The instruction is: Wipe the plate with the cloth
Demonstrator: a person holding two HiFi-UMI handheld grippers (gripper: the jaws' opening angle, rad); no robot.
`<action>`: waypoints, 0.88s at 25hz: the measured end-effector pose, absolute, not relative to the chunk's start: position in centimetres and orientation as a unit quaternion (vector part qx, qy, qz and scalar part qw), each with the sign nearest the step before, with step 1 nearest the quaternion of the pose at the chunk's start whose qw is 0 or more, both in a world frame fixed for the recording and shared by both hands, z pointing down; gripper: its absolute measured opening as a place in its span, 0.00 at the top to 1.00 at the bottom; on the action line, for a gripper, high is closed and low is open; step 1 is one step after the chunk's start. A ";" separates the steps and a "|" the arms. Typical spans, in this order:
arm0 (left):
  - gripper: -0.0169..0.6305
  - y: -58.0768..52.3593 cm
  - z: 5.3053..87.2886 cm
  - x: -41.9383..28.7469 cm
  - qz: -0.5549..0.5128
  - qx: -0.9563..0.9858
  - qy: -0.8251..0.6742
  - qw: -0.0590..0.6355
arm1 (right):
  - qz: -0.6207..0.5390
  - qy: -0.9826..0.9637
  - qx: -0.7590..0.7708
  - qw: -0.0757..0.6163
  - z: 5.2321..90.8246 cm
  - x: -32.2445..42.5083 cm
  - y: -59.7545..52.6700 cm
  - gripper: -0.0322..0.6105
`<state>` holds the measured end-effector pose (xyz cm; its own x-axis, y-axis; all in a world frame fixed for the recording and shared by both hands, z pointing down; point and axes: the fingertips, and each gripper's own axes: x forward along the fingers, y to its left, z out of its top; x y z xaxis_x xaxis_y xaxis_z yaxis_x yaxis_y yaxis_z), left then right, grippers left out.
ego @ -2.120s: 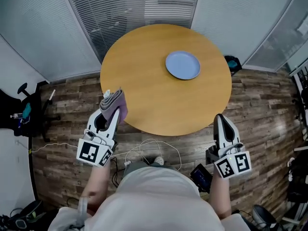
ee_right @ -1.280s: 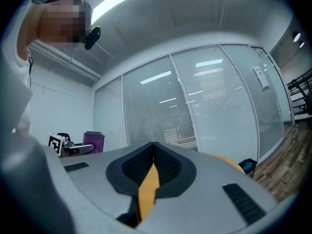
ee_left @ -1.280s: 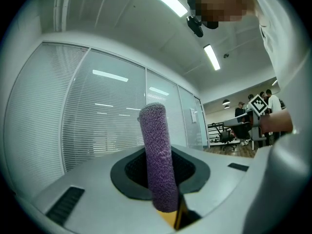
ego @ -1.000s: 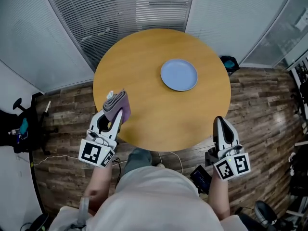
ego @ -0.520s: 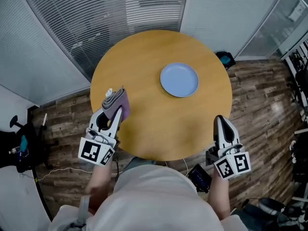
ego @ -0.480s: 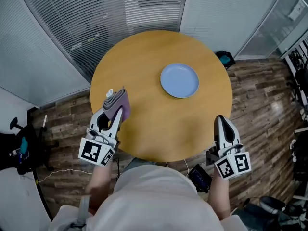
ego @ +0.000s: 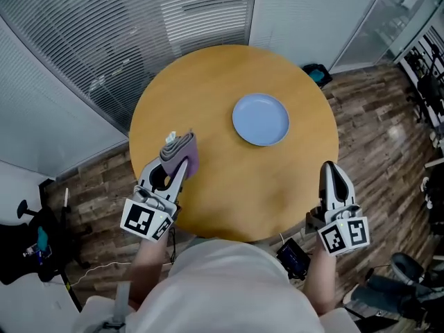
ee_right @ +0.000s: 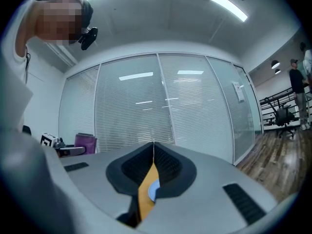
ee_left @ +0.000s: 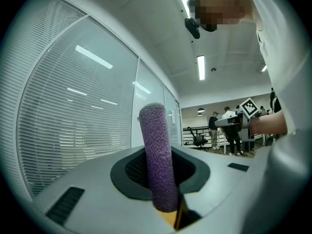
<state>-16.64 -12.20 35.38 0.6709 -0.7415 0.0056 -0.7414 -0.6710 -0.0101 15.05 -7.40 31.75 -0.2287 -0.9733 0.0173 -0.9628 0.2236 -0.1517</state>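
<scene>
From the head view I see a round table (ego: 229, 179) with a plain, orange-tan wooden top, standing on a floor (ego: 388, 137) of dark wood planks. The only thing I can see lying on the top is a pale blue plate (ego: 261, 119). It sits flat and right side up, in the far right part of the top, well clear of the rim. The rest of the wood I can see is bare. On the floor, a small dark teal object (ego: 313, 73) lies just beyond the far right edge of the table, and I cannot tell what it is. At the near left a thin pale cable (ego: 89, 272) runs across the planks.
</scene>
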 end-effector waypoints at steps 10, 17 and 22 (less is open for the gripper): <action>0.85 -13.3 35.8 -17.0 -0.006 -0.910 0.415 0.001 | -0.074 0.800 -0.595 0.024 32.6 14.0 -8.3 0.92; 0.85 -12.9 35.2 -16.8 -0.003 -0.889 0.458 0.006 | -0.082 0.828 -0.555 0.012 32.8 14.4 -9.4 0.92; 0.85 -12.8 35.6 -16.4 -0.003 -0.880 0.474 0.010 | -0.088 0.840 -0.535 0.028 33.0 14.4 -10.7 0.92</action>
<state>-16.38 -12.85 35.57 0.5505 -0.8348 -0.0041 -0.8347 -0.5503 -0.0211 14.44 -10.72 32.97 -0.4268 -0.9031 0.0470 -0.8931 0.4128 -0.1788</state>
